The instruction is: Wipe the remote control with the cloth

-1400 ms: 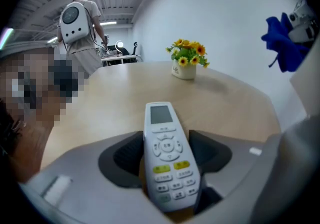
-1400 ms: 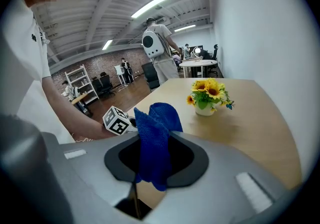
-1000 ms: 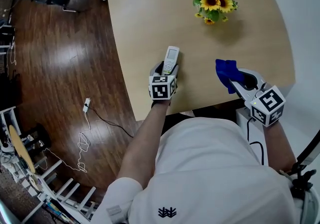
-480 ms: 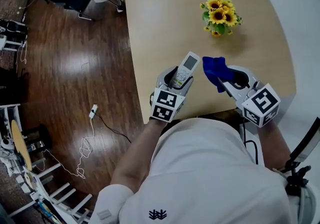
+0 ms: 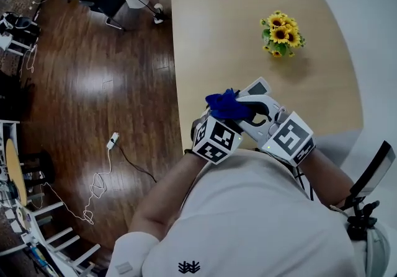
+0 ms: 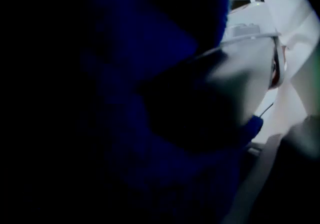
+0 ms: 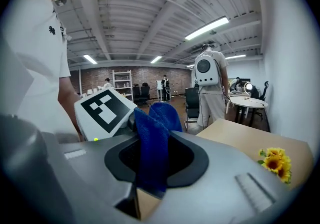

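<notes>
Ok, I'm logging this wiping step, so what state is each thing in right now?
left tool: shut on the remote control, jaws smothered by cloth.
right tool: shut on the cloth.
remote control: held near the table edge, mostly covered, screen end showing.
cloth: bunched, lying over the remote control.
sunflowers: upright on the table, apart from both tools.
</notes>
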Demonstrator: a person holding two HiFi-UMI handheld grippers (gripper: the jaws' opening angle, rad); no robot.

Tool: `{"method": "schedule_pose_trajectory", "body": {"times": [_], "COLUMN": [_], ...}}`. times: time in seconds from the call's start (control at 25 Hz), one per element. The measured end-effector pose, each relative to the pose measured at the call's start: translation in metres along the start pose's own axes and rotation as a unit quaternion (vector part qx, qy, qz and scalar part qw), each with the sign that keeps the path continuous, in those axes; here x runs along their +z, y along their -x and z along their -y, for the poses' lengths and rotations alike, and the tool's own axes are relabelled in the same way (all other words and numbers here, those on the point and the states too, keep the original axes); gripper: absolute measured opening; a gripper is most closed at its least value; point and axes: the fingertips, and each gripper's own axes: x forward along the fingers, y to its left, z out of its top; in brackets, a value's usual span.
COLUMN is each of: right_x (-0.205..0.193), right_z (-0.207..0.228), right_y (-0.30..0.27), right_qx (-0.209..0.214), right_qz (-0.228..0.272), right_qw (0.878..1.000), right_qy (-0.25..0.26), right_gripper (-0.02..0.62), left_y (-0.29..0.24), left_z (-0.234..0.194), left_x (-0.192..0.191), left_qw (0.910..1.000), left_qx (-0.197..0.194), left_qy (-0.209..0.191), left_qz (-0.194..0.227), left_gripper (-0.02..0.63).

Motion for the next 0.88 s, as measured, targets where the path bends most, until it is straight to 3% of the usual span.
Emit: {"method": "schedule_pose_trajectory", "body": {"times": [0.2, 0.48, 0.88], "right_x": [-0.01, -0.02, -0.022], "right_z": [0.007, 0.038, 0.098], "right_y": [-0.009, 0.005, 0.059], "right_qx": [-0.022, -0.093, -0.211], "right_qz": [-0.015, -0.024, -0.026], "right_qw": [1.0, 0.995, 0.977], "right_qy": [0.008, -0.003, -0.029], "right_gripper": [0.084, 0.084, 0.084], "left_y": [0.018, 0.034, 0.045], "left_z": [-0.002, -0.005, -0.016], "left_x": [-0.005, -0.012, -0.012], "left_qw": [0.9999, 0.9997, 0.9994], "left_qx": [0.0, -0.01, -0.024], "left_qy": [-0.006, -0.015, -0.016], "left_qz": [0.009, 0.015, 0.021], "left_gripper": [0.276, 0.276, 0.276]}}
